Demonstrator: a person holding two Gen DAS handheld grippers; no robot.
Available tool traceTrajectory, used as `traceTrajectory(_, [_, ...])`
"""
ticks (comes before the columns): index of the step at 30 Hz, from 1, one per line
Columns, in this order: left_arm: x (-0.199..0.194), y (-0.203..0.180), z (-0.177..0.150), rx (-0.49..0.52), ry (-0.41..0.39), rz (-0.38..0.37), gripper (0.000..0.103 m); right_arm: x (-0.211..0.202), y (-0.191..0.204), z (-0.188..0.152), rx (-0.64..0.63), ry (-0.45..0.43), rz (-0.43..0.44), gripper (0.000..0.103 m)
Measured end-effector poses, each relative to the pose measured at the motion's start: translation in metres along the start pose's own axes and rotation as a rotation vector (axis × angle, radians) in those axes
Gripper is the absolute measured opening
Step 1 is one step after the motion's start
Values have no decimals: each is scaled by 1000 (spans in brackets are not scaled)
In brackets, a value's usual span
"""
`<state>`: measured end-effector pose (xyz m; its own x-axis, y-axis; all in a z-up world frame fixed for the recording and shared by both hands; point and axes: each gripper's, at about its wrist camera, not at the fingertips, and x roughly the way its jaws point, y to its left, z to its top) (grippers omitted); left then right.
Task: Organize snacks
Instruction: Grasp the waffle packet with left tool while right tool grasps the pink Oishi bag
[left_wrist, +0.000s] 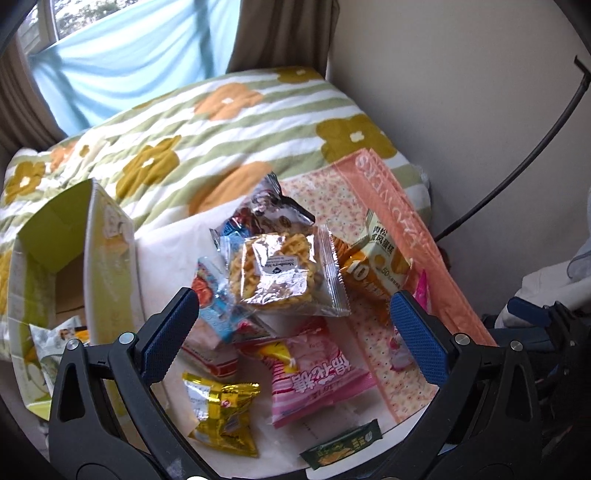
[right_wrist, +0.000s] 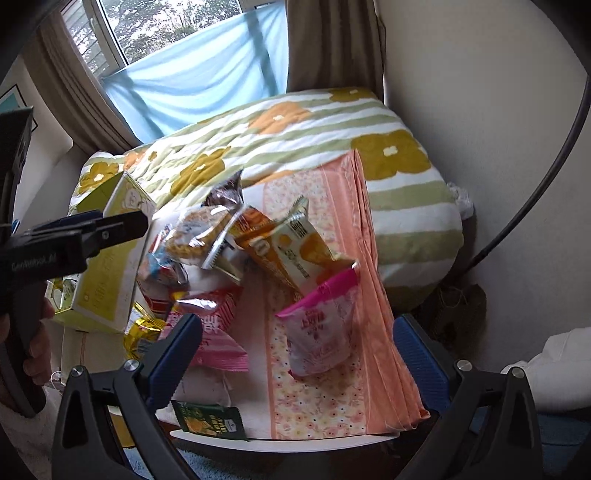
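Beyond our tools lies a bed with a green-striped flowered quilt under a curtained window. Ahead, the white table carries an orange floral cloth, an open yellow-green cardboard box to the left, and heaped snack packets. Our left tool and right tool both hover wide open, holding nothing.

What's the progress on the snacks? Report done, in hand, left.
Done: a few packets already lie inside the open yellow-green box.
In hand: nothing; the left tool and right tool are both open, hovering over the pile.
Left: most snacks, including the clear noodle pack, gold packet, pink striped bag and pink pouch.
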<state>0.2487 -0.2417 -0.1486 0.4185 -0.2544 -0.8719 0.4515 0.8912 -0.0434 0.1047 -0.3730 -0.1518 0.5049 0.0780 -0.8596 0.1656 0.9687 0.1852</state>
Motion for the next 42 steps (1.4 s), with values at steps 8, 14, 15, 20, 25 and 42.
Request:
traceTrajectory(8, [60, -14, 8, 64, 128, 14, 103, 33, -11, -9, 64, 57, 42, 103])
traceTrajectory(14, [95, -10, 10, 84, 196, 52, 103, 57, -13, -14, 116, 97, 46, 103])
traceTrajectory(15, [100, -8, 10, 84, 205, 54, 103, 62, -13, -14, 118, 105, 44, 103])
traceTrajectory(20, [116, 1, 14, 85, 226, 46, 103, 81, -13, -15, 146, 126, 42, 103])
traceTrajectory(25, [122, 7, 17, 85, 229, 15, 102, 96, -14, -13, 164, 134, 42, 103])
traceTrajectory(42, [121, 26, 8, 21, 252, -46, 63, 121, -13, -6, 185, 166, 16, 103])
